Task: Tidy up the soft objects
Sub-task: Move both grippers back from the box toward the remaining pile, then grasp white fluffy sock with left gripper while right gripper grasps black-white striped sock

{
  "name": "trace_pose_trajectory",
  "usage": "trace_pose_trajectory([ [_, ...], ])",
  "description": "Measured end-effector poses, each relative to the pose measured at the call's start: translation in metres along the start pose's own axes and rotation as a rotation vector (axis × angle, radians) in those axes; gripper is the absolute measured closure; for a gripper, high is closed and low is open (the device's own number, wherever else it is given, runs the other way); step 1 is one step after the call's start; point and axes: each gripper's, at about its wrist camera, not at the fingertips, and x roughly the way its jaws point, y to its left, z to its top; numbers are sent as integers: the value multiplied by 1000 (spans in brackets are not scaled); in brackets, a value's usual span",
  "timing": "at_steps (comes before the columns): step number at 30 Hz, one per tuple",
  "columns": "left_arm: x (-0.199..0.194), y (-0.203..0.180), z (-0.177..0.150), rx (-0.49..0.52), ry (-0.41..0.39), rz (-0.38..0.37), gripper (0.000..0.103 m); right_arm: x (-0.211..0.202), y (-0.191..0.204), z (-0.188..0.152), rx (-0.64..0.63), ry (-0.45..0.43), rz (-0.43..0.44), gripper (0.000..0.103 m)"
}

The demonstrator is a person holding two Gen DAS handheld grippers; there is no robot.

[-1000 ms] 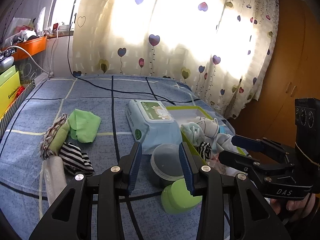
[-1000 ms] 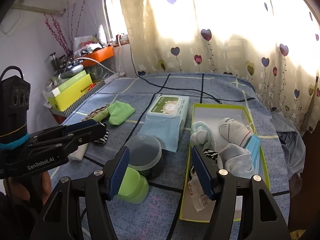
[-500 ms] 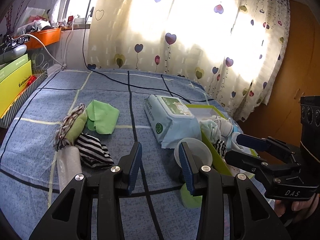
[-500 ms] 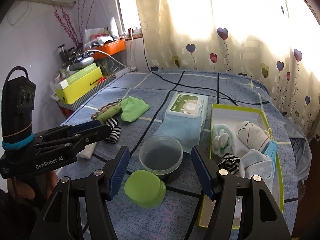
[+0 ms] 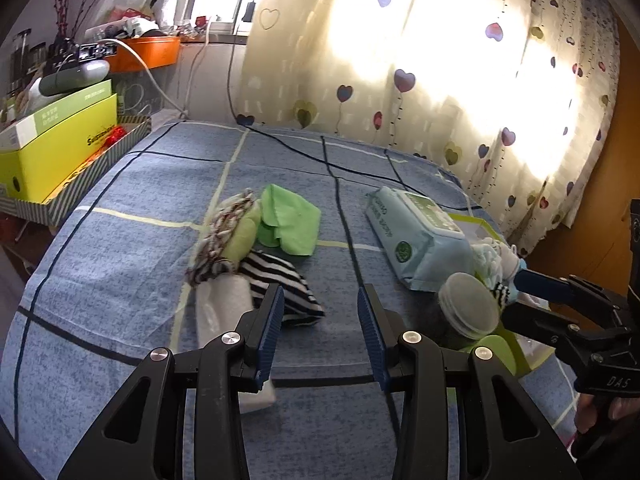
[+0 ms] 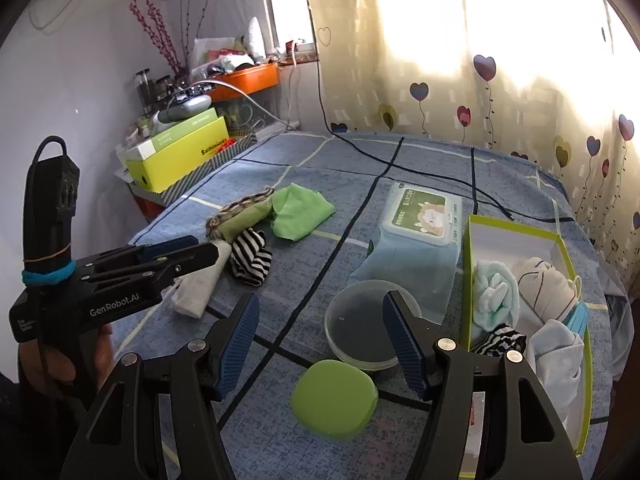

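Note:
On the blue bed a striped sock (image 5: 280,280), a white folded cloth (image 5: 222,308), a green cloth (image 5: 292,220) and a brown-patterned roll (image 5: 232,232) lie in a loose pile. My left gripper (image 5: 320,320) hangs open just short of the striped sock, with nothing between its fingers. My right gripper (image 6: 322,332) is open too, above a clear round container (image 6: 360,328) and a green lid (image 6: 334,398). To its right, the green-rimmed box (image 6: 516,224) holds rolled socks and pale blue cloths. The left gripper (image 6: 180,256) also appears over the white cloth (image 6: 200,288).
A wipes pack (image 6: 420,216) lies between the pile and the box. A black cable (image 6: 400,168) crosses the far bed. A yellow box (image 5: 52,148) on a striped tray stands off the left edge, with an orange shelf (image 5: 148,52) behind it. Heart-print curtains hang behind.
Both grippers have swung left and the left one has sunk. The cloth pile now lies straight ahead of the left gripper; container and box have slid right in both views. Jaws unchanged.

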Motion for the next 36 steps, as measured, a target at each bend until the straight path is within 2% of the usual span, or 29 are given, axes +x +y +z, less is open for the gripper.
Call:
trace_pose_trajectory([
  [2, 1, 14, -1, -20, 0, 53, 63, 5, 3, 2, -6, 6, 7, 39],
  [7, 8, 39, -3, -61, 28, 100, 63, 17, 11, 7, -23, 26, 24, 39],
  [9, 16, 45, -5, -72, 54, 107, 51, 22, 14, 8, -30, 35, 30, 39],
  [10, 20, 46, -6, -75, 64, 105, 49, 24, 16, 9, -34, 40, 31, 39],
  [17, 55, 52, -17, -91, 196, 75, 49, 42, 27, 20, -61, 68, 27, 39],
  [22, 51, 57, -19, -102, 161, 62, 49, 60, 40, 30, -80, 99, 22, 39],
  [24, 49, 61, -19, -115, 149, 68, 61, 69, 47, 35, -92, 110, 28, 39],
  [27, 47, 67, -20, -141, 136, 54, 68, 83, 55, 39, -103, 132, 33, 39],
  [36, 33, 79, -21, -199, 79, 18, 72, 131, 68, 46, -94, 221, 46, 39],
])
